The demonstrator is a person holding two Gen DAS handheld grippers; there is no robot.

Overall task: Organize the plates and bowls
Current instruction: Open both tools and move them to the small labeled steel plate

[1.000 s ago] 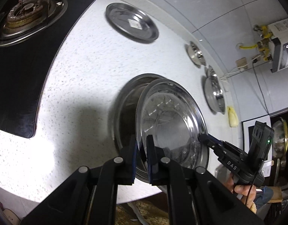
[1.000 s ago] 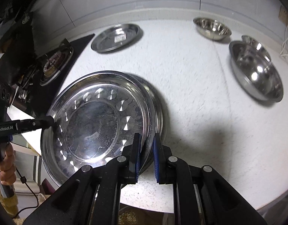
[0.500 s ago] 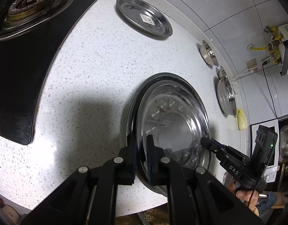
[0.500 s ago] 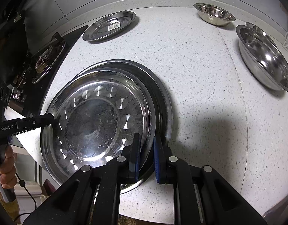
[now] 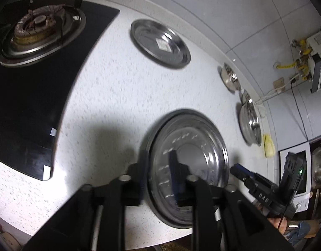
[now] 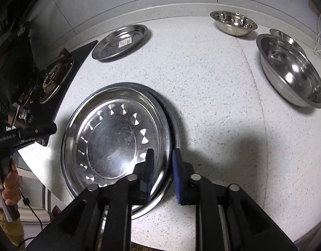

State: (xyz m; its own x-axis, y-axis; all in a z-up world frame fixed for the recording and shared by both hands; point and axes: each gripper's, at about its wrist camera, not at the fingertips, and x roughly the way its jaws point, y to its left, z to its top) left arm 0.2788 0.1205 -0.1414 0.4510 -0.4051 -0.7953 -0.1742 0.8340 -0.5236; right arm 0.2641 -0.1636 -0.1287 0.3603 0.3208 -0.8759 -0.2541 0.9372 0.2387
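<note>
Right wrist view: right tongs [image 6: 162, 163] spread wide, straddling the near rim of the patterned plate [image 6: 116, 140] without clamping it.
Left wrist view: left tongs [image 5: 158, 167] also parted, straddling the plate's opposite rim.
Patterned plate: nested on a larger plate [image 6: 173, 113] near the table's [image 6: 202, 67] front edge.
Small plate [image 6: 120, 41]: by the back edge, beside the stove [image 5: 39, 29].
Bowls: large bowl [image 6: 292, 73] at the right edge, small bowl [image 6: 233, 23] behind it.

Large round stainless-steel plate [image 6: 116, 140] with mirror-bright, finely scratched face, shiny polished steel bowl [image 6: 292, 71], speckled white matt stone-like countertop [image 6: 212, 83], glossy black glass hob [image 5: 35, 104], matt black plastic gripper fingers [image 6: 149, 163]
</note>
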